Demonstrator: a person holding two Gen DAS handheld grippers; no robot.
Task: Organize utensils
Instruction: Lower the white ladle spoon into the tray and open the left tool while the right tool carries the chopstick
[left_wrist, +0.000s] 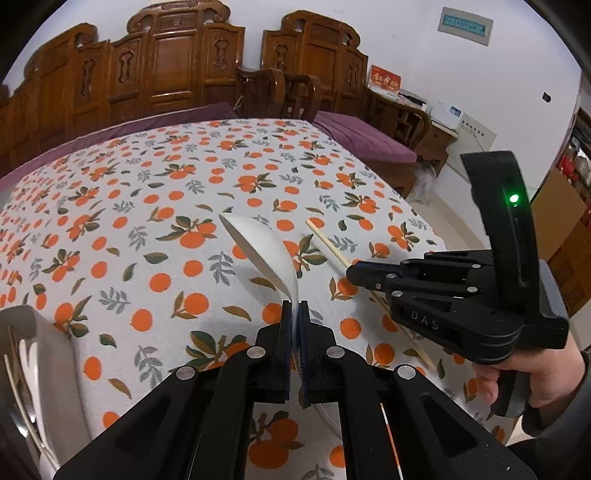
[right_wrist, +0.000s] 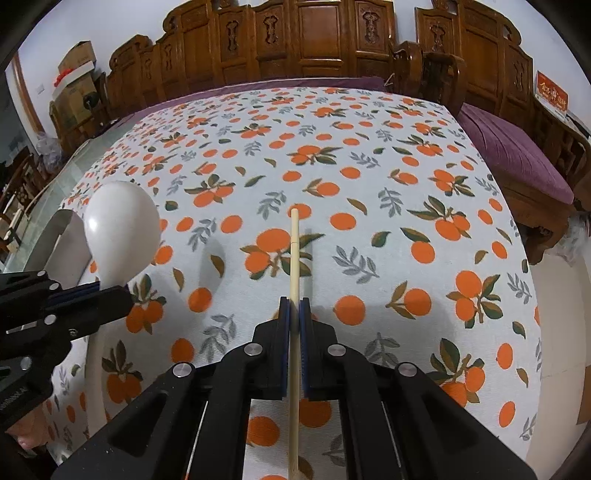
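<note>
Spoon (left_wrist: 258, 247), white, pinched by its handle between the pads of the left tongs (left_wrist: 294, 310); bowl juts up and away toward frame centre in the left wrist view, clear of the cloth. In the right wrist view the same spoon sits at mid-left, bowl rounded and pale, handle clamped in the left tongs entering from the left edge.

Right tongs (right_wrist: 294, 306) pressed together on a pale chopstick (right_wrist: 294, 258); the stick runs straight up the frame from bottom centre, its tip ending over the cloth at mid-frame. In the left wrist view this chopstick shows as a thin diagonal passing behind the right tongs at centre right. A hand (left_wrist: 532, 376) grips the right tool's handle at lower right.

Counter covered by a cloth (right_wrist: 369, 184) printed with oranges and leaves. White holder (left_wrist: 44, 354) at lower left edge of the left wrist view, thin sticks showing inside it. Carved wooden chairs (left_wrist: 177, 66) along the top of both views; purple cushion (right_wrist: 517, 155) at upper right.
</note>
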